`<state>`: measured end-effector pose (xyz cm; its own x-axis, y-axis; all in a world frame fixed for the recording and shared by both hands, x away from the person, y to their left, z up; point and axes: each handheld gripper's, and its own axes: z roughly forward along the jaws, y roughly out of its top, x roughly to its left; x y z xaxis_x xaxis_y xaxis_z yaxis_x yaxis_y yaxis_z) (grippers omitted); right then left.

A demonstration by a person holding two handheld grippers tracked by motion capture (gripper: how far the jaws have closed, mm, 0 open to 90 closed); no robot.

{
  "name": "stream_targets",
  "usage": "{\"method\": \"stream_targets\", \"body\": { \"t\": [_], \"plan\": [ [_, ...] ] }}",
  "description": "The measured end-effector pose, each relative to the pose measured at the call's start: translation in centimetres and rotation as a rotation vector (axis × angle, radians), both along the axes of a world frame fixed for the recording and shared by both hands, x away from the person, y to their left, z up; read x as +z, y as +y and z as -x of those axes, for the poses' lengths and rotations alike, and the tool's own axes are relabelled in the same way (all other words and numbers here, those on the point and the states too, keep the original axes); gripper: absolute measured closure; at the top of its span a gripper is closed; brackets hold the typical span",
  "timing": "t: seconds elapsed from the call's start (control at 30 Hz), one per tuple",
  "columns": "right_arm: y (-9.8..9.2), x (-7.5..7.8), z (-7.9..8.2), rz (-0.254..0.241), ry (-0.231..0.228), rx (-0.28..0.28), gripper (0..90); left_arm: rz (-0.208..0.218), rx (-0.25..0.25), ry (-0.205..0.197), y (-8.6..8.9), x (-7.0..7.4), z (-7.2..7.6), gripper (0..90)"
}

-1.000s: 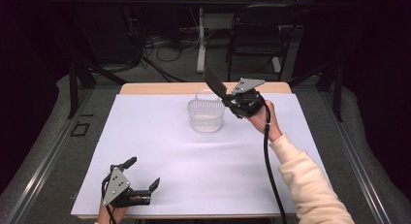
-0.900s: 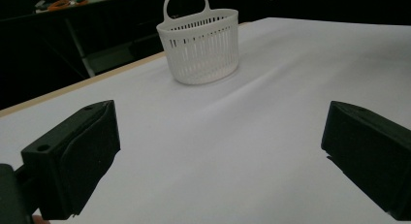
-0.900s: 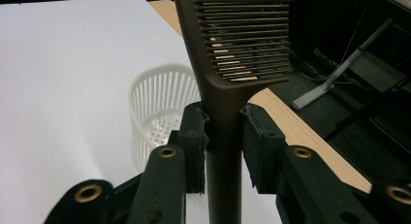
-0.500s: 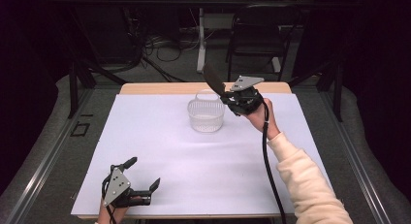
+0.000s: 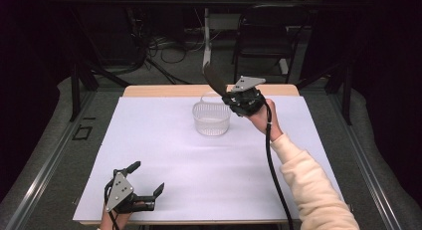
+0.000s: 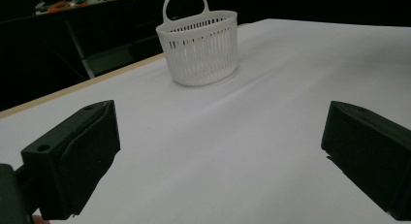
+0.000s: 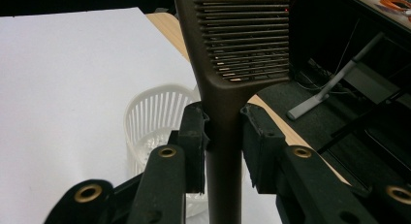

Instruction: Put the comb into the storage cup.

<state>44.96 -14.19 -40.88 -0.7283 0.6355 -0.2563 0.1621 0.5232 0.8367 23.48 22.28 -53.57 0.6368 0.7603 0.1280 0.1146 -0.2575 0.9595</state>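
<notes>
Nothing much has moved: my right claw (image 5: 238, 97) still grips the brown comb (image 5: 215, 77) by its handle, teeth end pointing up.

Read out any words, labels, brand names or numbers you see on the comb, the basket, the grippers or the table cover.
None: no text can be read on anything here.
Dark comb in the right hand-held gripper: plain, no brand visible.
White basket: no label.
Left hand-held gripper and the white table cover: no markings.
</notes>
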Motion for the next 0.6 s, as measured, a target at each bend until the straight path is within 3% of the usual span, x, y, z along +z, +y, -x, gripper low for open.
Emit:
{"method": "stream_targets", "body": {
  "t": [0.6],
  "plan": [
    [0.87,0.23,-0.40,-0.007,-0.024,0.004,71.6,0.001,-0.002,-0.002,-0.01,0.01,0.01,0.2]
  ]
}}
